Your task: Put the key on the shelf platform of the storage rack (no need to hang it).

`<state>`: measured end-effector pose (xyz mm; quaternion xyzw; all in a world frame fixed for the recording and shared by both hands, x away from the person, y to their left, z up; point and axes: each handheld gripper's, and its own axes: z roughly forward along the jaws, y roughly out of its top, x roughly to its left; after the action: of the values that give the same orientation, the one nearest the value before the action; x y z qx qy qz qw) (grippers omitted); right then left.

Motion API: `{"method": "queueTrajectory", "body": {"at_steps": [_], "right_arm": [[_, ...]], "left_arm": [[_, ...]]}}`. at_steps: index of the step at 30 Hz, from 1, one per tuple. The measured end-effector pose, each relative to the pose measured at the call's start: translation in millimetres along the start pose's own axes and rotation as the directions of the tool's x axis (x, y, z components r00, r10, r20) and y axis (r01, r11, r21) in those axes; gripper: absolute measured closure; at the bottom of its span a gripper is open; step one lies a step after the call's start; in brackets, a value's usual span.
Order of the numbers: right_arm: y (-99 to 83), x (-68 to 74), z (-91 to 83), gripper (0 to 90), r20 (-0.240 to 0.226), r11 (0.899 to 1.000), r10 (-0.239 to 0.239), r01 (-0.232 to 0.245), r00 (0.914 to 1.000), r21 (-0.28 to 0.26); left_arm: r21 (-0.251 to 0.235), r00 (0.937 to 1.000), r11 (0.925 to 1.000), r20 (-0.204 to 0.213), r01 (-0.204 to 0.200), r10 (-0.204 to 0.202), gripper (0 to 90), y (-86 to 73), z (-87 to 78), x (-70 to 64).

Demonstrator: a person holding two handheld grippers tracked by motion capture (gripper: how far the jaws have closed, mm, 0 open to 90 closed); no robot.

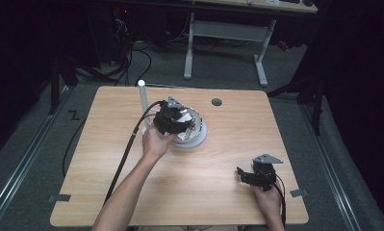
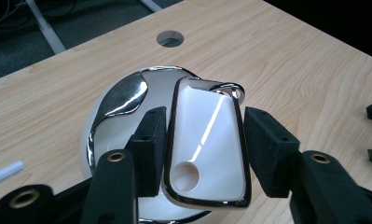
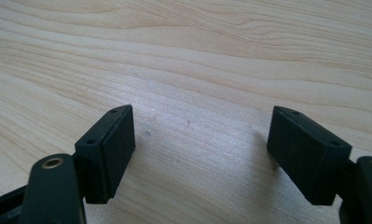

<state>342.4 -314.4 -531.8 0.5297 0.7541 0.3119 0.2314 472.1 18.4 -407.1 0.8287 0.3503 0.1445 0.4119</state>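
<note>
Over the round white base (image 1: 195,137) near the middle of the table (image 1: 108,159), seen from the high view, the left gripper (image 1: 172,119) hovers with the person's left hand (image 1: 156,142) behind it, while the right gripper (image 1: 257,175) waits well apart toward the near right corner. Through the left gripper view, the jaws stand either side of the glossy white lever (image 2: 207,144) that lies across that base (image 2: 123,121); the left pad seems to touch its chrome edge, the right is just clear, so nothing is clamped yet. I'd worry the slick rim slips out if they close off-centre, or the base skates, since nothing steadies it. Along the right gripper view, the jaws gape wide over bare wood (image 3: 197,70), holding nothing.
</note>
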Motion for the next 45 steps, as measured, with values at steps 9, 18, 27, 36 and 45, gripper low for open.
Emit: {"method": "queueTrajectory", "body": {"at_steps": [9,18,27,36,45], "right_arm": [[0.0,0.0,0.0,23.7,0.0,1.0,0.001,-0.001,1.0,0.0],[0.0,-0.2,0.0,23.7,-0.002,1.0,0.002,-0.002,1.0,-0.001],[0.0,-0.2,-0.1,23.7,-0.002,1.0,0.002,-0.002,1.0,0.0],[0.0,-0.2,-0.1,23.7,-0.002,1.0,0.002,-0.002,1.0,0.0],[0.0,-0.2,-0.1,23.7,-0.002,1.0,0.002,-0.002,1.0,-0.001]], "left_arm": [[-0.002,0.9999,0.9999,-0.007,0.014,-0.014,51.1,-3.5,11.6,-1.4],[0.02,0.9991,0.999,-0.017,0.04,-0.04,51.1,-14.5,27.1,2.5],[0.049,0.9976,0.9973,-0.046,0.055,-0.053,51.1,-23.2,40.7,5.1],[0.07,0.9973,0.9961,-0.054,0.054,-0.05,50.7,-26.3,52.0,2.9],[0.09,0.9962,0.9941,-0.068,0.06,-0.054,50.2,-27.9,55.3,5.3]]}}
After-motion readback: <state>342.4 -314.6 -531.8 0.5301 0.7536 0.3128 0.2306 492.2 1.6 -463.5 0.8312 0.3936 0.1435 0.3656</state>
